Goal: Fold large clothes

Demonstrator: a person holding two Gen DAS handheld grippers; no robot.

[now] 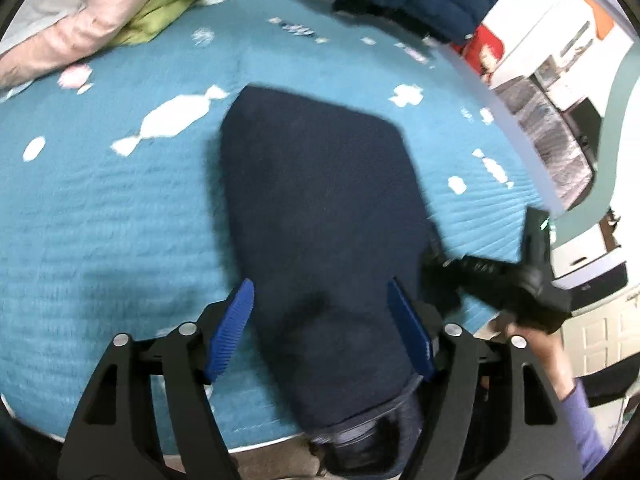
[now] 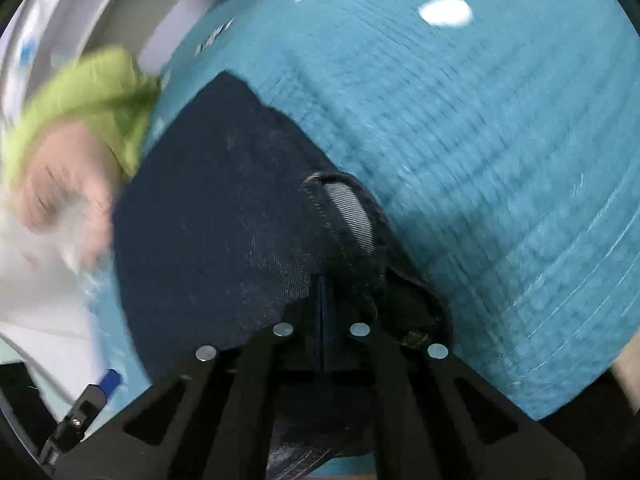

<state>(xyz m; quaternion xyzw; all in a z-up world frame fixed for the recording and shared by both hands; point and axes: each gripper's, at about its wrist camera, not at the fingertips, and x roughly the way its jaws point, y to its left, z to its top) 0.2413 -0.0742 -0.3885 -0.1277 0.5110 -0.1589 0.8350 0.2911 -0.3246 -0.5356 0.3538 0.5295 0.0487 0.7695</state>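
Looking down the left wrist view: my left hand-held gripper (image 1: 320,328) stands wide, straddling the dark jeans (image 1: 320,184) lying folded lengthwise on the teal bed (image 1: 100,220). Pink and green clothes (image 1: 100,12) sit far left, clear.

Right wrist view: right hand-held gripper (image 2: 322,300) pinched closed at the denim's edge; whether it holds cloth, I cannot tell. Next fold likely needs the left to clamp.

Black tongs (image 1: 320,328), blue ribbed pads (image 1: 234,328), purple sleeve (image 1: 580,424)

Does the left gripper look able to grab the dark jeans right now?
Probably yes. The left gripper is open, its blue fingers either side of the dark jeans on the teal bedspread, with nothing between. The right gripper is shut at their edge.
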